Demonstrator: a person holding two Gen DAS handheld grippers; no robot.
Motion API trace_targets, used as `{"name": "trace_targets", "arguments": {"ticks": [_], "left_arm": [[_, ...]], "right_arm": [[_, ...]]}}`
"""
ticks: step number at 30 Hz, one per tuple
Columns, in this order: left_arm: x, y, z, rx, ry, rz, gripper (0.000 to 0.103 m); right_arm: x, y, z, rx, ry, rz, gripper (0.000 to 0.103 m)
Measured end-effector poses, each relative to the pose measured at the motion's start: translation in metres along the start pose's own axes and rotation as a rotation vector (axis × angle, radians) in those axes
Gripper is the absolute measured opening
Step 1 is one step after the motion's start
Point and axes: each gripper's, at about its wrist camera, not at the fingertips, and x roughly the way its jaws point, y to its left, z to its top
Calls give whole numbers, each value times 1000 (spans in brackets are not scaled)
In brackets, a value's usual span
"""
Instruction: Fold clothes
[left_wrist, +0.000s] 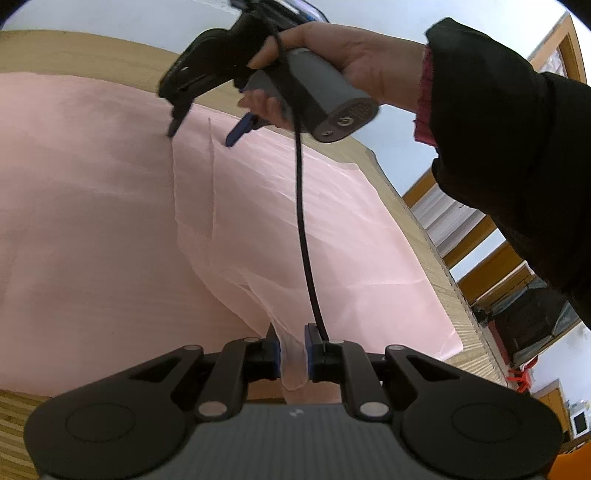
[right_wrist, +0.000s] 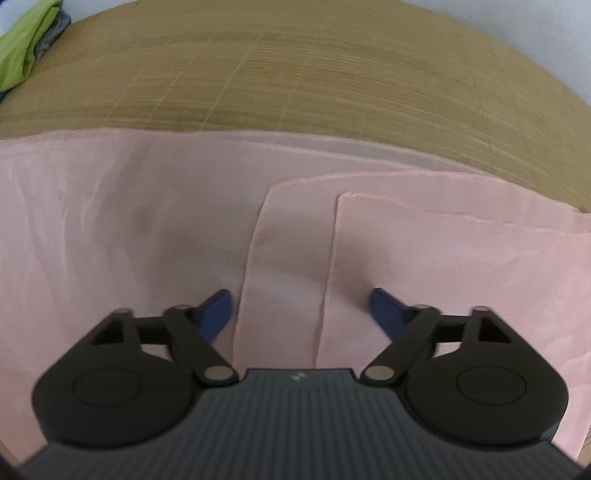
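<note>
A thin pink cloth (left_wrist: 110, 221) lies spread over the wooden table (left_wrist: 92, 51). My left gripper (left_wrist: 291, 350) is shut on a sheer corner of the pink cloth and lifts it slightly at the near edge. In the left wrist view a hand holds my right gripper (left_wrist: 201, 131) over the far part of the cloth, its jaws apart. The right wrist view shows my right gripper (right_wrist: 301, 295) open just above the pink cloth (right_wrist: 110, 221), straddling the overlapping edges of a folded layer (right_wrist: 284, 266).
A green and grey pile of clothes (right_wrist: 26, 48) lies at the far left corner of the table (right_wrist: 295, 81). A black cable (left_wrist: 301, 221) hangs from the right gripper across the cloth. A dark sleeve (left_wrist: 517, 147) and shelving (left_wrist: 480, 258) fill the right side.
</note>
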Motion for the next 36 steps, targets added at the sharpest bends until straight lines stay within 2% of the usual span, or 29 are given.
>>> {"name": "trace_targets", "arguments": {"ticks": [3, 5, 8, 14, 15, 16, 21, 24, 30, 34, 36], "left_arm": [[-2, 2, 0, -6, -8, -6, 13], [-3, 1, 0, 0, -17, -16, 13], [-11, 4, -4, 11, -32, -37, 13], [-16, 6, -2, 12, -41, -59, 12], [-16, 7, -2, 10, -39, -59, 11], [-16, 8, -2, 9, -38, -59, 3], [-42, 21, 6, -39, -111, -112, 1], [-64, 41, 11, -76, -155, -98, 1], [-126, 105, 19, -124, -246, -6, 1], [-155, 164, 12, -173, -284, 22, 1], [-165, 194, 9, -176, -271, 34, 1]], "right_arm": [[-1, -1, 3, 5, 3, 3, 47], [-2, -2, 5, 3, 5, 1, 23], [-1, -8, 7, 7, 4, -2, 7], [1, -29, 4, 82, -13, 76, 2], [1, -31, 3, 88, -20, 85, 2], [0, -32, 2, 94, -28, 91, 3], [-8, -45, 1, 189, -62, 243, 3], [-15, -44, 6, 208, -92, 311, 3], [-25, -4, 29, 244, -135, 380, 3], [-25, 45, 47, 260, -163, 409, 3], [-25, 80, 56, 260, -175, 426, 3]]}}
